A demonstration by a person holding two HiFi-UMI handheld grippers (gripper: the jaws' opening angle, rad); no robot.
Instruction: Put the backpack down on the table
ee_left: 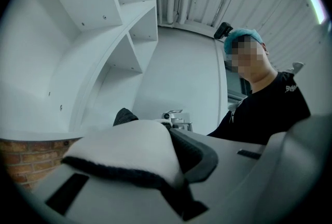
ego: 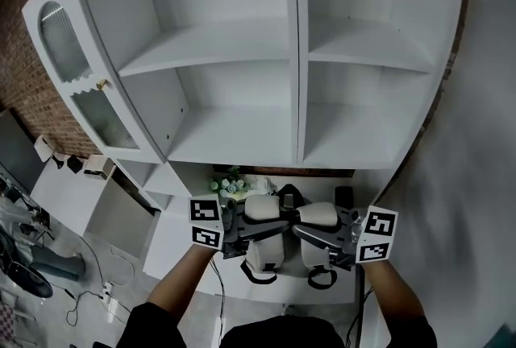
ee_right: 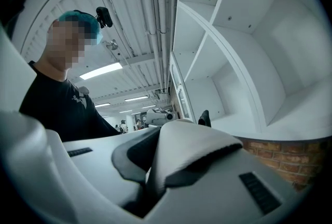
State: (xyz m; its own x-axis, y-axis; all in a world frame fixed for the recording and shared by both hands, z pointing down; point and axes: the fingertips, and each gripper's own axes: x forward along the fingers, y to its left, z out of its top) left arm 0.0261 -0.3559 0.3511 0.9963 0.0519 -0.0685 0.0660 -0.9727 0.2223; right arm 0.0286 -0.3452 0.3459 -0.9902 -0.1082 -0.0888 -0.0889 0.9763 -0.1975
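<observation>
At 9 o'clock in the head view, a brick wall (ego: 24, 89) stands behind a glass cabinet door (ego: 76, 64). Cables (ego: 89, 298) lie on the floor at 8 o'clock. A white shelf unit (ego: 282, 56) fills the frame from 10 to 2 o'clock, its compartments bare.

Low at 6 o'clock, the left gripper (ego: 235, 229) points inward toward 3 o'clock. In its own view the left gripper (ee_left: 174, 186) has its jaws clamped on the left strap (ee_left: 124, 150), a white padded band with black edging that lies between them. A person in a black shirt (ee_left: 264, 109) shows at 3 o'clock of that view.

The backpack (ego: 286, 213), white with black trim, hangs between the two grippers. A bunch of flowers (ego: 228, 184) is just behind it at 11 o'clock. It is over the white table (ego: 367, 185) at the foot of the shelf unit, though I cannot tell whether its bottom touches the surface.

The right gripper (ego: 343, 235) points back toward 9 o'clock. Its own view shows the right gripper (ee_right: 150, 186) with jaws closed on the right strap (ee_right: 194, 150), white and padded like the other one. The brick wall (ee_right: 290, 158) is at 4 o'clock there.
</observation>
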